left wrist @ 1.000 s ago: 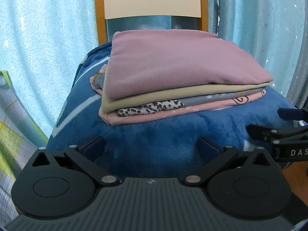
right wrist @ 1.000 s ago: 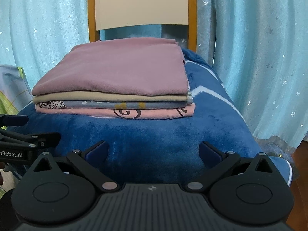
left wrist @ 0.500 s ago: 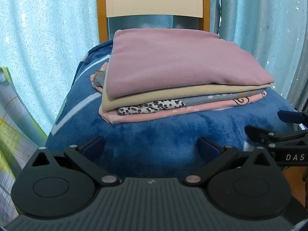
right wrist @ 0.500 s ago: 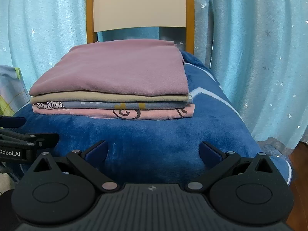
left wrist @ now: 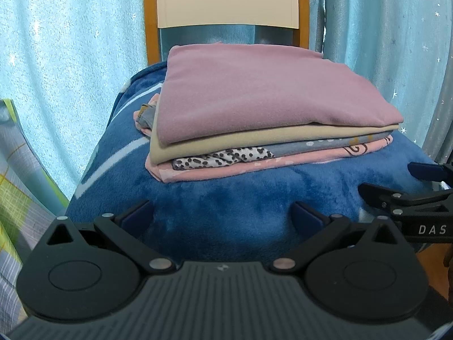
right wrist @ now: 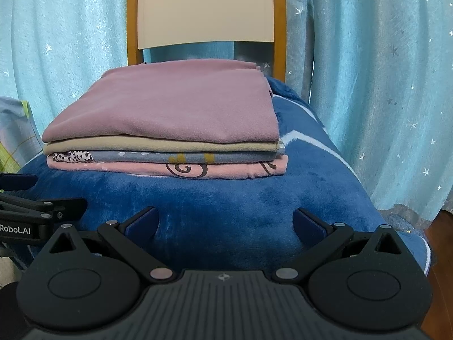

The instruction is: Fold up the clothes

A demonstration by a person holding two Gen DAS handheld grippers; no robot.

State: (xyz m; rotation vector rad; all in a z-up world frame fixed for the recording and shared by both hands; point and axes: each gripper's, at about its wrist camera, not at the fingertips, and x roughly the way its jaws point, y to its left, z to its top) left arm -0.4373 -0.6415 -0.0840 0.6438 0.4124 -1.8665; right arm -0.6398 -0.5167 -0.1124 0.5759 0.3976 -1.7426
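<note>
Five folded garments (left wrist: 263,96) stacked mid-frame on one blue blanket (right wrist: 226,198); left gripper (left wrist: 222,216) and right gripper (right wrist: 226,221) both spread wide, empty.

The stack of folded clothes (left wrist: 254,119) lies on the blanket (left wrist: 240,198), before the chair back (left wrist: 226,0).

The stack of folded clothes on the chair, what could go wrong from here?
The stack sits on a soft, rounded blue blanket, so a nudge might tip it. The leopard-print piece and a grey edge stick out on one side and could catch. Both the left gripper and the right gripper are open and close together; they might collide.
</note>
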